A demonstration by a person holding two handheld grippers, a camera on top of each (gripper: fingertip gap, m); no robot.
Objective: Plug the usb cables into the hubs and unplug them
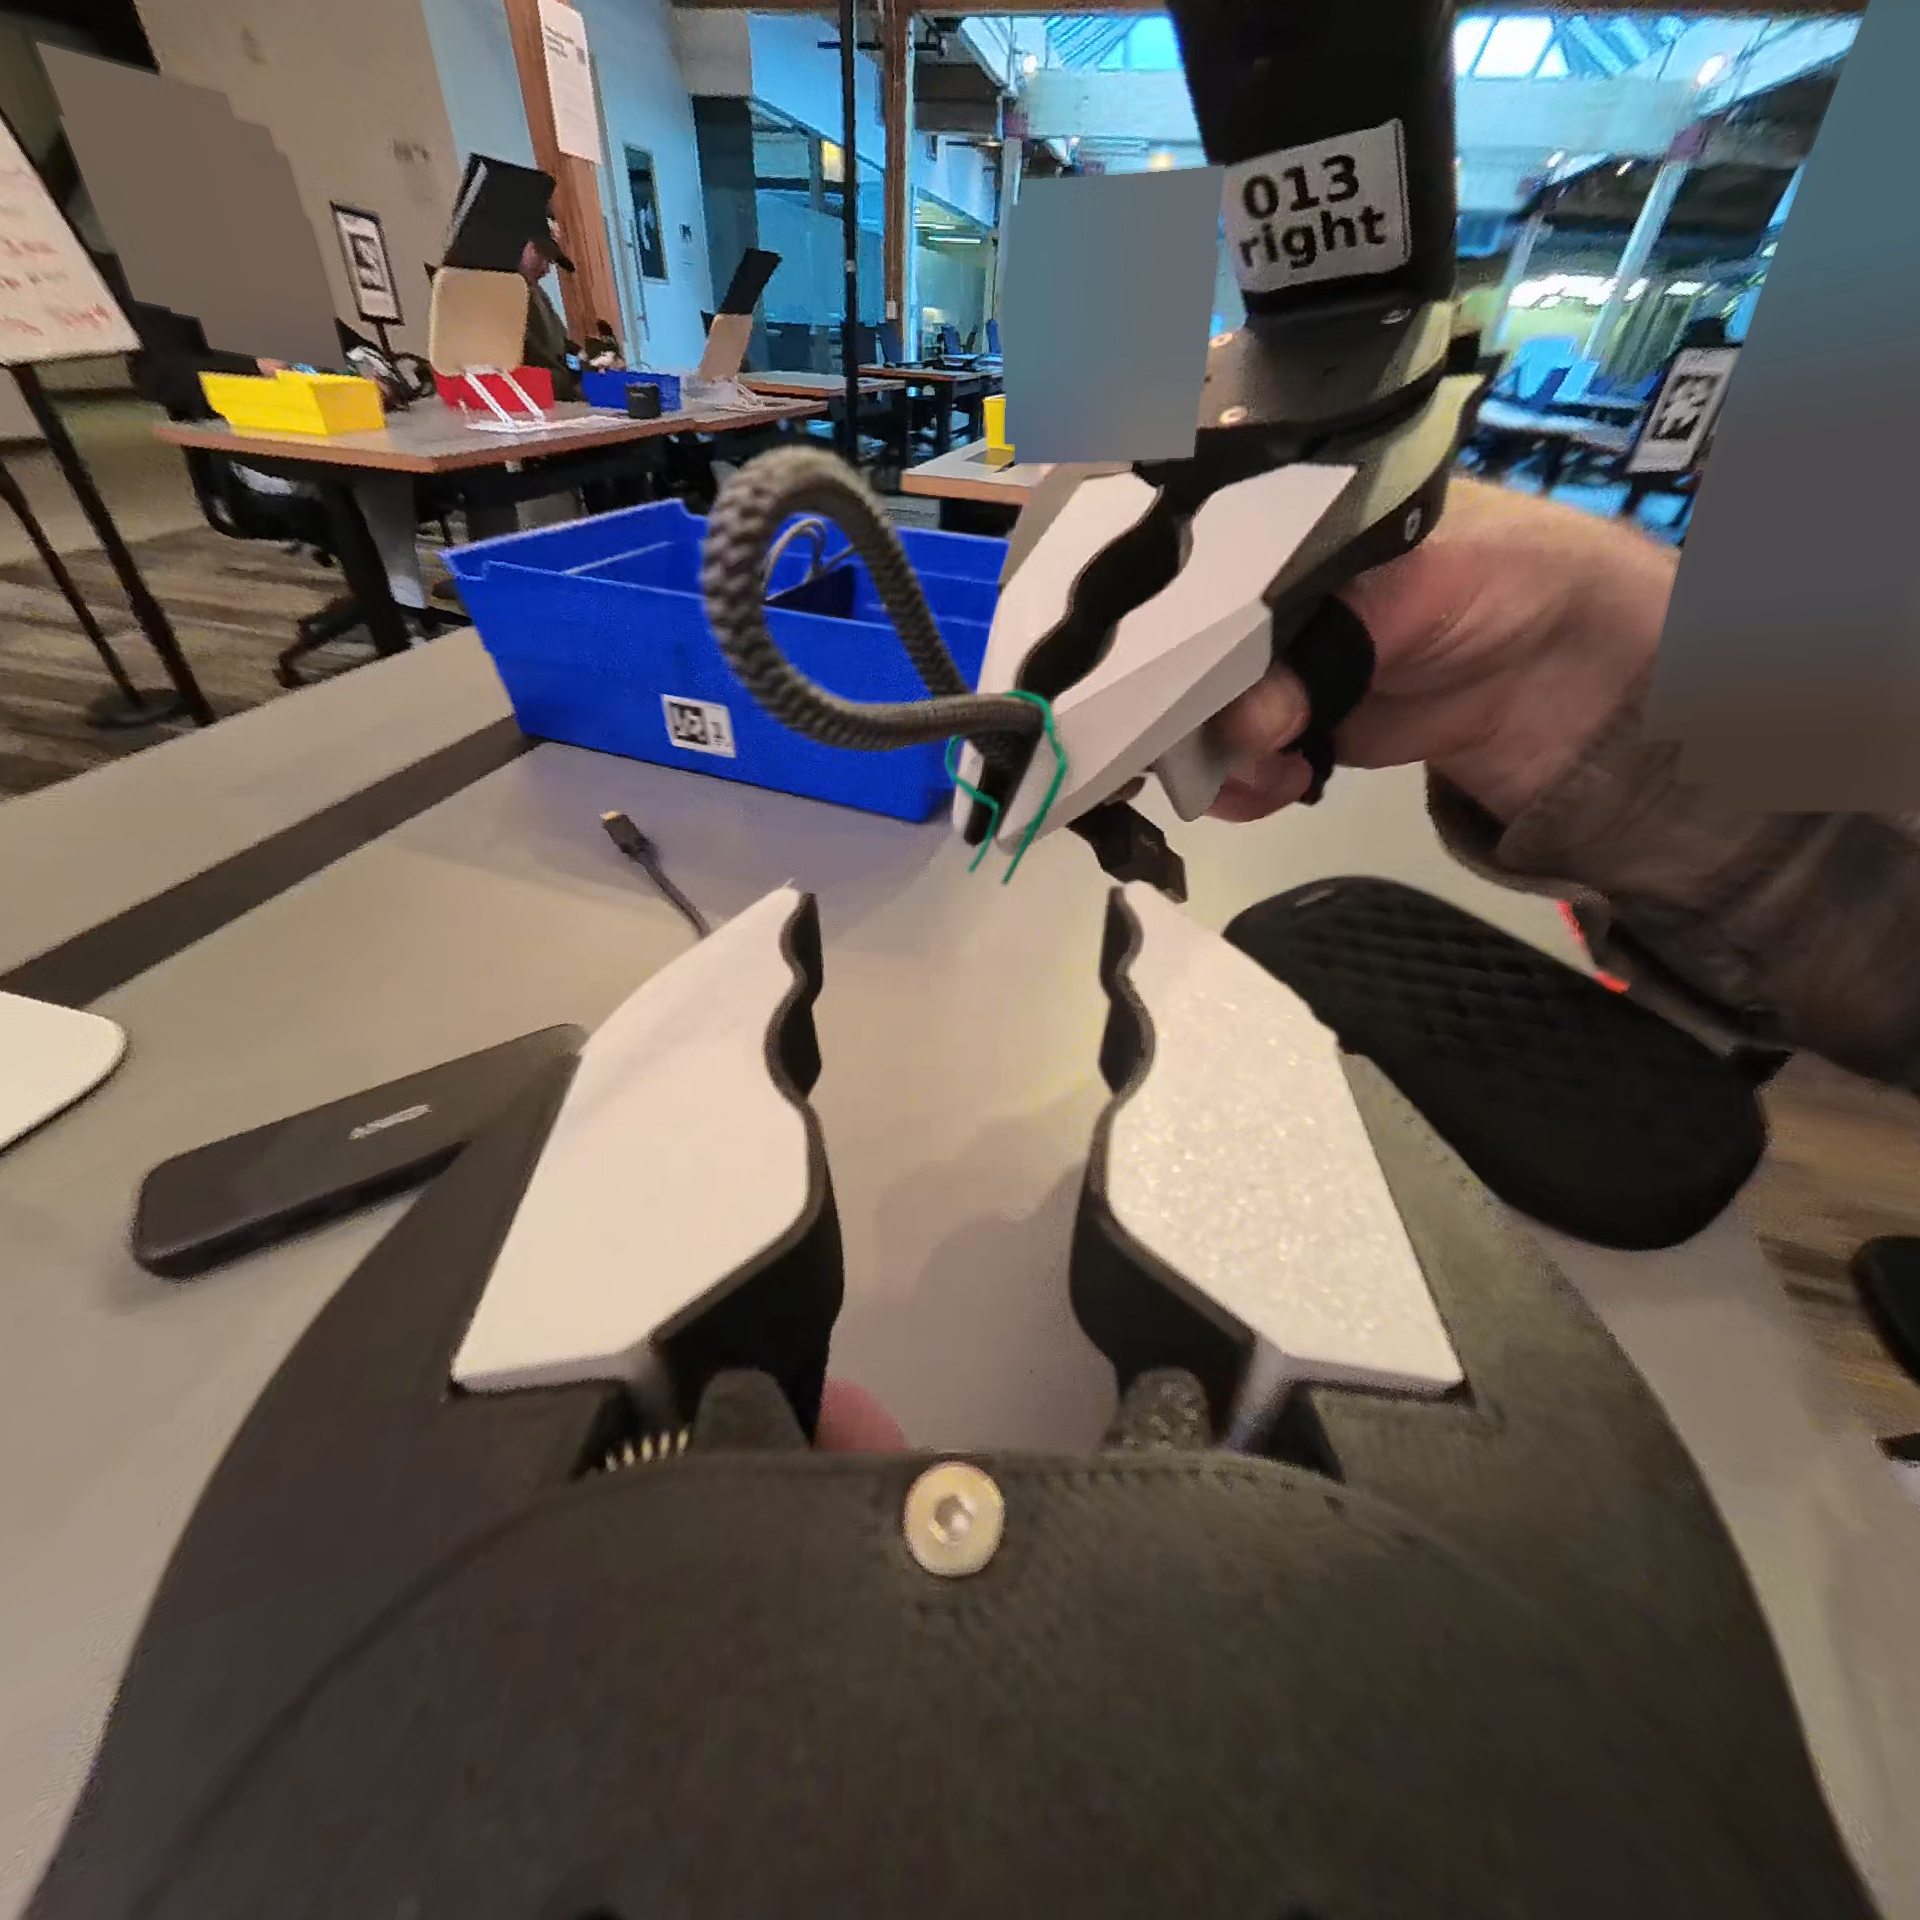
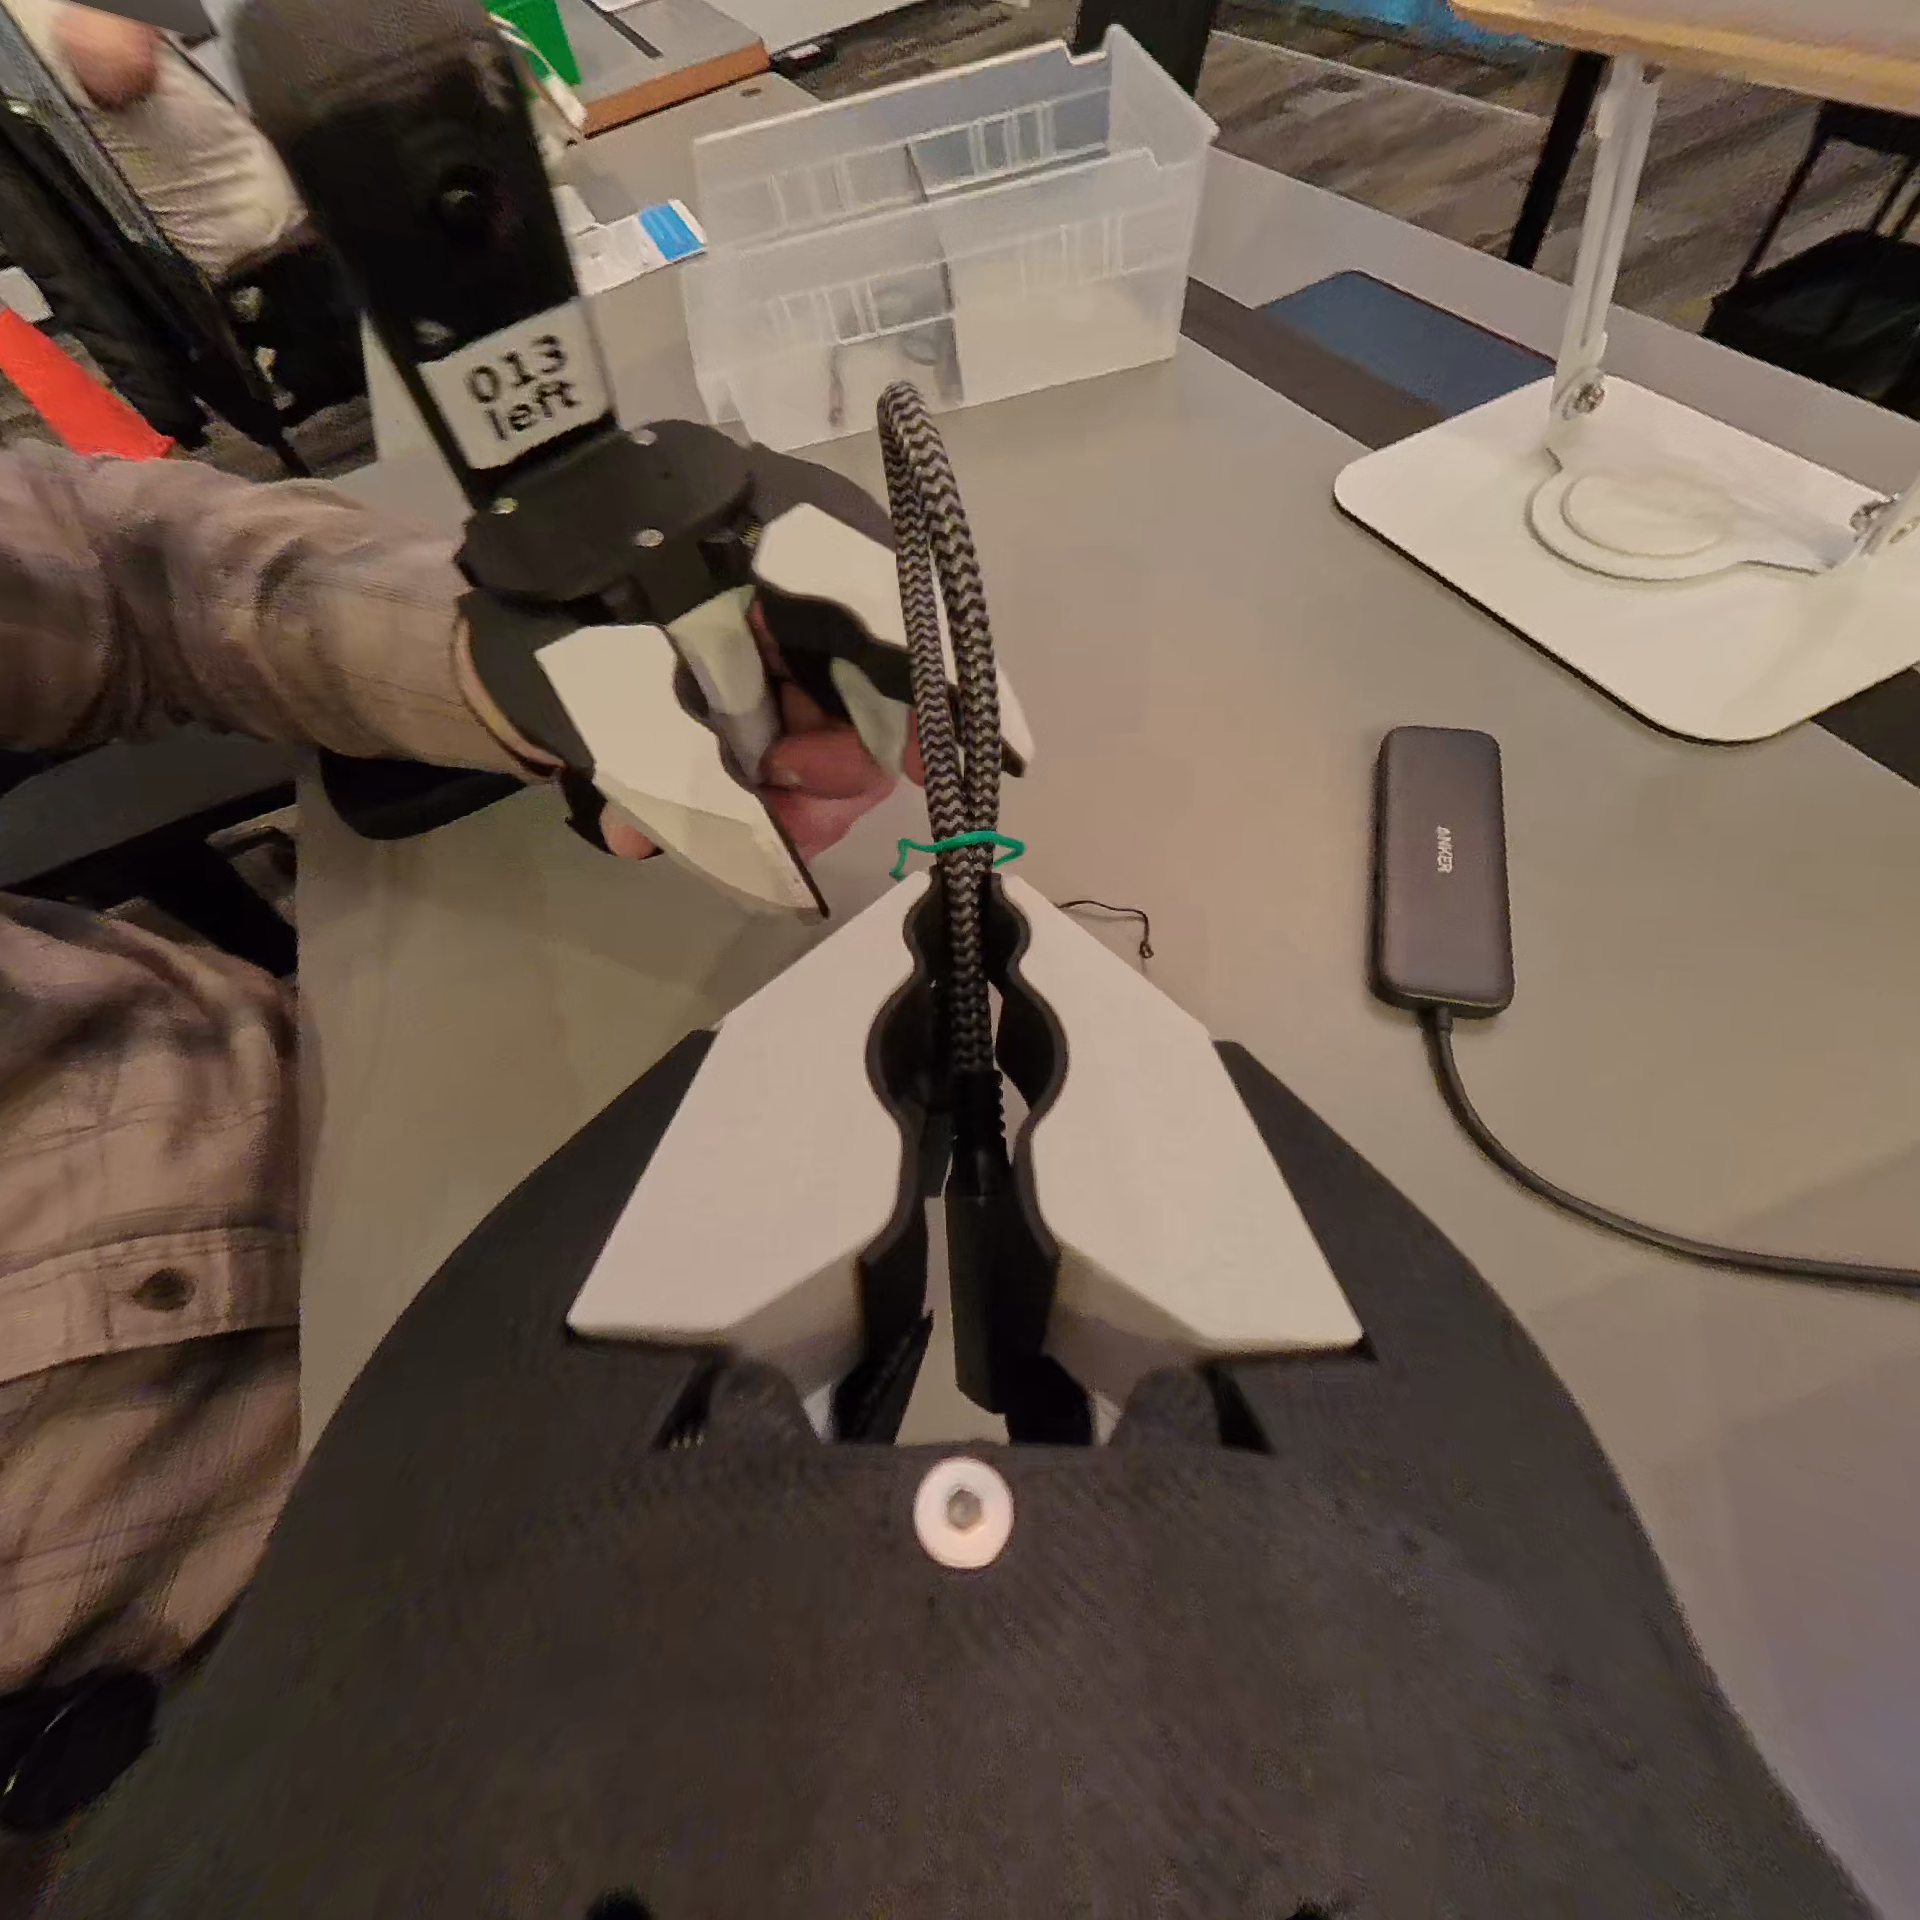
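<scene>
The right gripper [image 2: 961, 894] is clamped on a folded black-and-grey braided usb cable [image 2: 940, 623], bound by a green twist tie [image 2: 961, 847]; the loop stands up past the fingertips and the plugs sit back between the jaws. The left gripper [image 1: 961, 914] is spread wide and holds nothing, hovering just beside the cable over bare grey tabletop [image 1: 343, 935]. A flat dark rectangular hub [image 2: 1442, 868] lies well apart to the right, near a white stand base [image 2: 1455, 540].

Only the left wrist view shows a blue plastic bin [image 1: 623, 644] by the far edge, a thin black cable's loose plug [image 1: 623, 831] and a black mesh pad [image 1: 1507, 1060]. Only the right wrist view shows a clear plastic bin [image 2: 1039, 208].
</scene>
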